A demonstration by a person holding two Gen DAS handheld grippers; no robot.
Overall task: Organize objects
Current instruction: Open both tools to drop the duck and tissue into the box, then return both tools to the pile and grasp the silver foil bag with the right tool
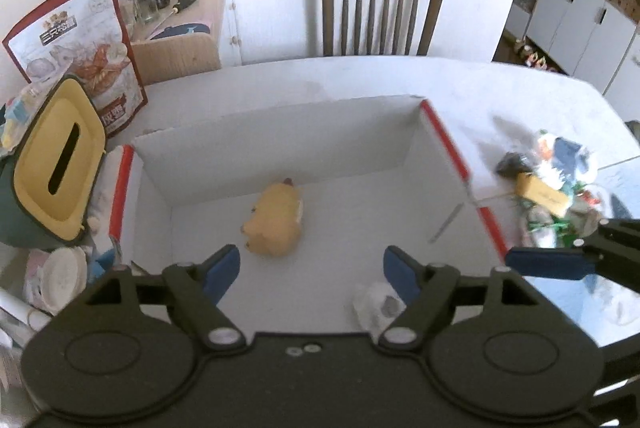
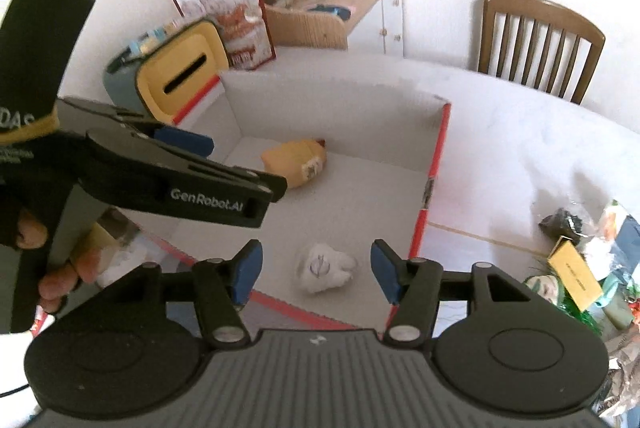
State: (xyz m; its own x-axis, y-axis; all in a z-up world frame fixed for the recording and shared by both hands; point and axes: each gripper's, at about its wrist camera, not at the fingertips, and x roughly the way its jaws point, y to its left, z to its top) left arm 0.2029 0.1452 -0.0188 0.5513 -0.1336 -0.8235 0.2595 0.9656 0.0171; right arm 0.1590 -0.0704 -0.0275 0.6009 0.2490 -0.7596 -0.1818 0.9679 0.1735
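Both grippers, left gripper (image 1: 312,274) and right gripper (image 2: 316,274), stand released, grasping nothing. Your white toy (image 2: 325,268) in the box (image 2: 436,163) looks soft, light; pinch its middle.

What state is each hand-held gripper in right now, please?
Left hand-held gripper: open, holding nothing; yellow plush toy lies below in the box.
Right hand-held gripper: open, holding nothing.
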